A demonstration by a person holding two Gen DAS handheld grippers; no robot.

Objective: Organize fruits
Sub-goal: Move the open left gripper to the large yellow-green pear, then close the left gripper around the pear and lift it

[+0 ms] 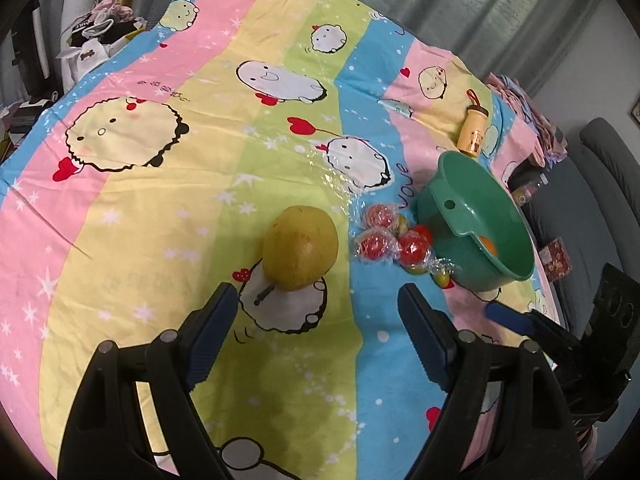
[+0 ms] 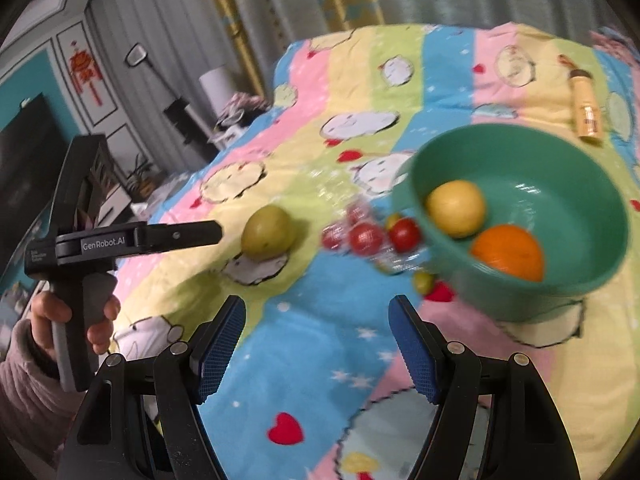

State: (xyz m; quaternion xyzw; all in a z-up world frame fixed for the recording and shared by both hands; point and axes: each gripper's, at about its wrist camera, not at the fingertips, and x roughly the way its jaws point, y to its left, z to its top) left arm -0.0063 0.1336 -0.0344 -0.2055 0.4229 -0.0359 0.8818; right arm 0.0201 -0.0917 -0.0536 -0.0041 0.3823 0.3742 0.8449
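On the left of the colourful cloth (image 1: pixel 120 208) lies a big yellow-green pear (image 1: pixel 300 254). Its stem points toward the near side. The left gripper (image 1: pixel 318 308) hangs just near of the pear with its jaws wide apart and nothing between them. The pear is not touched yet.

To do this step well, I think the left gripper should go forward and down until the blue pads (image 1: pixel 216 320) sit on both sides of the fat part of the pear. Then squeeze slowly. A pear is round and smooth, so it may roll or slip if it is pinched near the stem.

Just right of the pear is a little bunch of red fruits (image 1: pixel 390 240) wrapped in clear plastic. The plastic looks slippery, so those may be harder to pick up.

Right of them stands the green bowl (image 2: pixel 580 184). Inside it are a yellow fruit (image 2: pixel 456 208) and an orange (image 2: pixel 508 252). The pear probably belongs in there too.

The right gripper (image 2: pixel 316 328) hangs over the near side of the cloth, between the pear and the bowl. Its jaws are apart too, and empty. It should stay clear of the bowl's rim.

Far off on the right lies a small yellow bottle (image 1: pixel 474 132).
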